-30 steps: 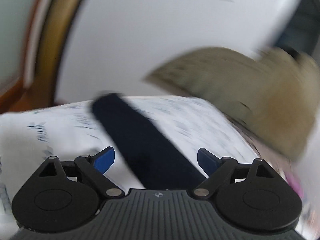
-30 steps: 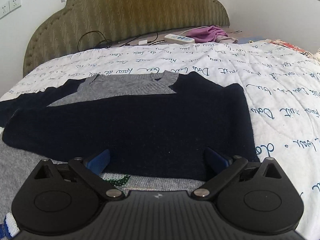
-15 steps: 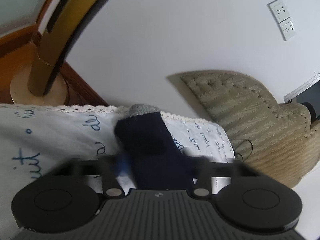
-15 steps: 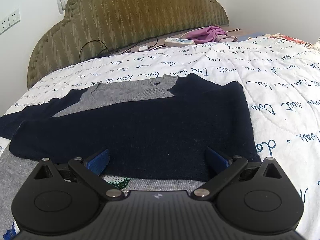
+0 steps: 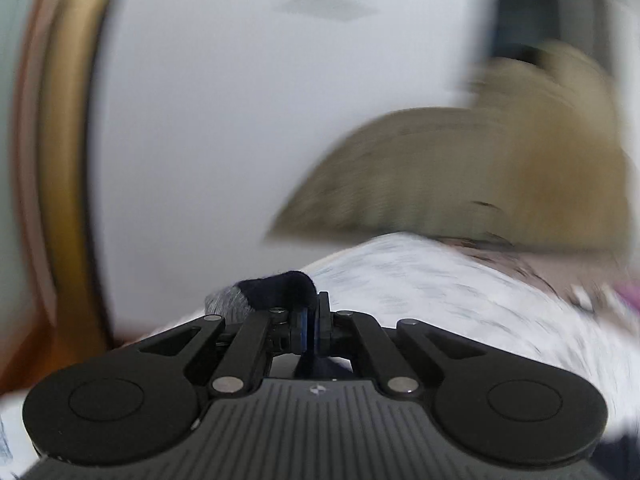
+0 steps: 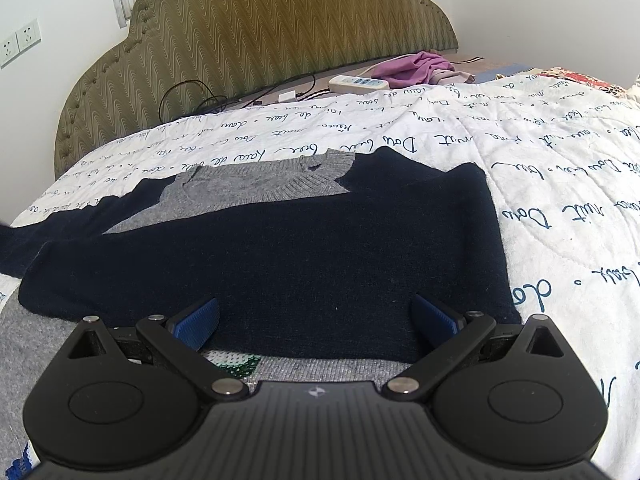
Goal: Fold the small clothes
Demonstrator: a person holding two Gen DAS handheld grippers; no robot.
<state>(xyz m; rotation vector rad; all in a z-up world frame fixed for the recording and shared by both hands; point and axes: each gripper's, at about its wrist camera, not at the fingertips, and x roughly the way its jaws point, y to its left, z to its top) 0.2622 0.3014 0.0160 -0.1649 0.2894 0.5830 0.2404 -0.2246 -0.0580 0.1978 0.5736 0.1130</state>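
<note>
A small navy sweater with a grey collar lies flat on the white quilt. One navy sleeve is folded across its body. My right gripper stands open just above the sweater's lower part, with nothing between its fingers. In the blurred left wrist view my left gripper is shut on the end of the other navy sleeve, whose grey cuff sticks out to the left of the pads. That sleeve is lifted off the quilt.
An olive padded headboard stands behind the bed. A white power strip, black cables and a purple cloth lie along the head end. A wall and a golden post are on the left.
My left gripper went from open over the sleeve to shut on its end and has swung with it, the view rolling. The right gripper has stayed in place, open.
</note>
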